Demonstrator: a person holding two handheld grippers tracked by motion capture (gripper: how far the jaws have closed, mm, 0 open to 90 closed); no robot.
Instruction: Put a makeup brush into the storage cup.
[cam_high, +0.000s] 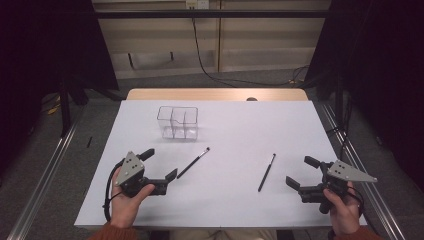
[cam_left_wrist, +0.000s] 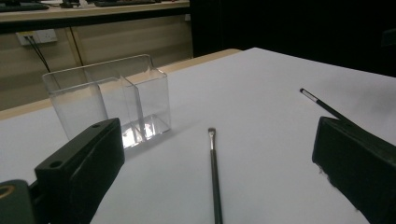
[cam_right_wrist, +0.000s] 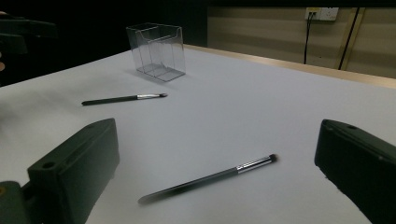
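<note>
Here, wide open and empty: left gripper (cam_high: 159, 165), low above the white table (cam_high: 230, 200), near side, beside the left brush (cam_high: 192, 163). Likewise agape, holding nothing: right gripper (cam_high: 302, 172), just right of the right brush (cam_high: 266, 172). Farther back, upright on the table: clear divided holder (cam_high: 177, 122).

On the white table sheet (cam_high: 235, 200) before you, the clear plastic compartmented holder (cam_high: 178, 122) stands toward the far left. Nearer you and just right of it lies the left slim black brush (cam_high: 193, 162), beside your left gripper (cam_high: 160, 166). Well to the right lies the second slim black brush (cam_high: 267, 172), near your right gripper (cam_high: 302, 173).
</note>
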